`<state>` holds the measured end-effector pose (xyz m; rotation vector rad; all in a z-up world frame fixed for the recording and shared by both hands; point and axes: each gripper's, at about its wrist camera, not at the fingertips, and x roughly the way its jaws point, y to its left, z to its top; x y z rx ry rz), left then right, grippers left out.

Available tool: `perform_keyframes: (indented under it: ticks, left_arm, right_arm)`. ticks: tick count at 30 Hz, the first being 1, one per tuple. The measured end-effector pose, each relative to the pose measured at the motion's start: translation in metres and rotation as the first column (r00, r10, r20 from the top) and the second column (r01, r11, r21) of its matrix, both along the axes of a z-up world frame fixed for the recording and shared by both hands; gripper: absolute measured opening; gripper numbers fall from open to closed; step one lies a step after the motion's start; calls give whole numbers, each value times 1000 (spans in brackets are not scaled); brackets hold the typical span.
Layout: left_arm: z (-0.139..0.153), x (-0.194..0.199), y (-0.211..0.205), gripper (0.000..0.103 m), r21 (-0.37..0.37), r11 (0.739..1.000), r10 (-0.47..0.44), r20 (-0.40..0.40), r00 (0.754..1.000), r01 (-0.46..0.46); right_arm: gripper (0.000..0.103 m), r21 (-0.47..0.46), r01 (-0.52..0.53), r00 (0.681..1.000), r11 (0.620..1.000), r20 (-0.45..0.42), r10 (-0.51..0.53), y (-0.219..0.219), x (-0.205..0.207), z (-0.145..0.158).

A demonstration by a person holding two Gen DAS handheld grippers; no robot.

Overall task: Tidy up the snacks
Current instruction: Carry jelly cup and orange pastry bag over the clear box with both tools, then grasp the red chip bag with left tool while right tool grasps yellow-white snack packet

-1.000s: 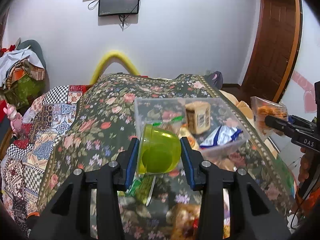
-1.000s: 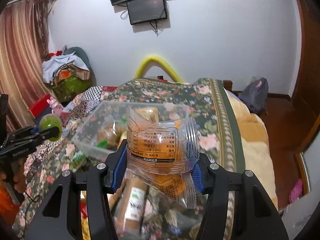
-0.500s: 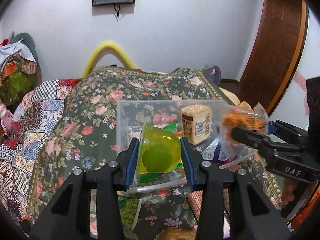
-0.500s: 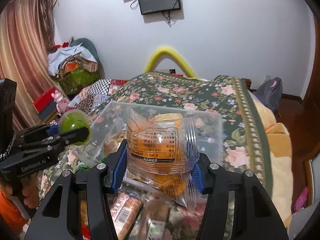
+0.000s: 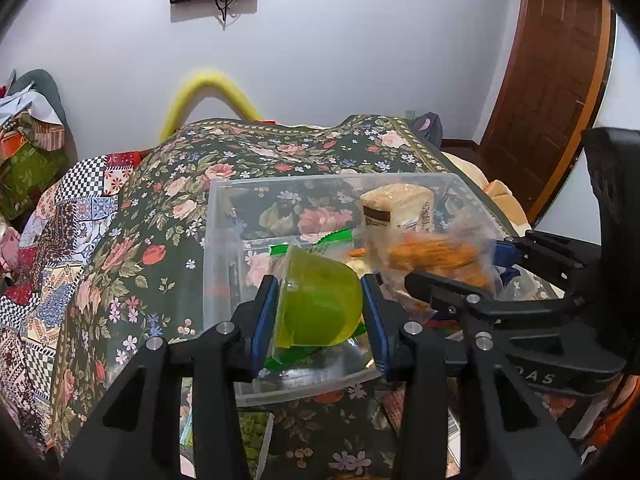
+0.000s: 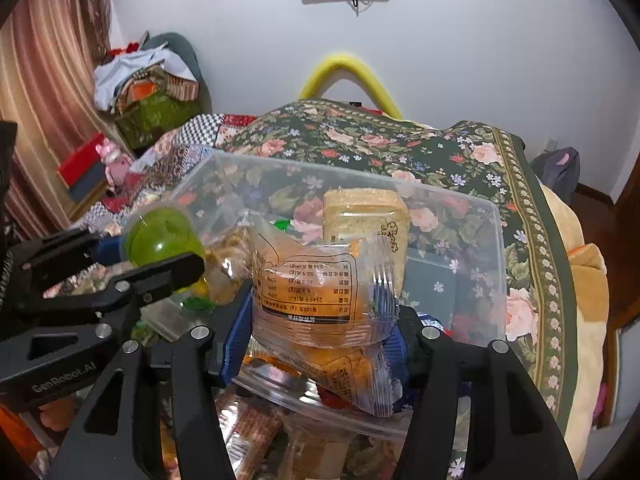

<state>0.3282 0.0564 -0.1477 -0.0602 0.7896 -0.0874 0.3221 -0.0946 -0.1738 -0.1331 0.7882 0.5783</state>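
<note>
The left gripper (image 5: 319, 312) is clamped on a translucent green jelly cup (image 5: 318, 306), smooth and dome-shaped, held tilted over the clear plastic bin (image 5: 224, 240). The right gripper (image 6: 318, 322) pinches a crinkly transparent packet of orange snacks (image 6: 316, 292) above the same bin, where a pale wrapped cake (image 6: 366, 216) stands upright. The bin rests on a floral bedspread (image 5: 160, 208).

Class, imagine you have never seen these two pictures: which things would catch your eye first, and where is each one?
First, the bright green jelly cup clamped in the left gripper, over the near edge of the clear plastic bin. Next, the clear packet of orange snacks gripped by the right gripper, over the same bin. Behind both lies the flowered bedspread.
</note>
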Motion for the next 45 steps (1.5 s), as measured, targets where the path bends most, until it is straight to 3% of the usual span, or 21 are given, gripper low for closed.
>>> perform_keyframes:
  ticks: [10, 20, 23, 31, 41, 45]
  left_arm:
    - [21, -17, 12, 42, -34, 999, 37, 20, 999, -37]
    - [52, -94, -4, 46, 20, 1000, -17, 60, 998, 16]
    - [52, -122, -11, 55, 35, 999, -29, 63, 998, 27]
    - [24, -170, -26, 63, 23, 998, -54, -6, 999, 54]
    - [-30, -194, -37, 63, -40, 997, -73, -124, 990, 69]
    - [-51, -194, -40, 63, -57, 997, -65, -154, 986, 57]
  right_arm:
    - [65, 12, 35, 999, 999, 27, -35, -17, -14, 24]
    - [67, 28, 47, 993, 999, 108, -49, -52, -76, 53]
    - [67, 17, 67, 988, 998, 137, -69, -62, -97, 55]
    - [67, 31, 56, 996, 998, 73, -59, -75, -130, 36]
    - [67, 23, 15, 998, 1000, -62, -14, -57, -149, -15]
    - [67, 20, 14, 997, 1000, -74, -12, -51, -154, -24]
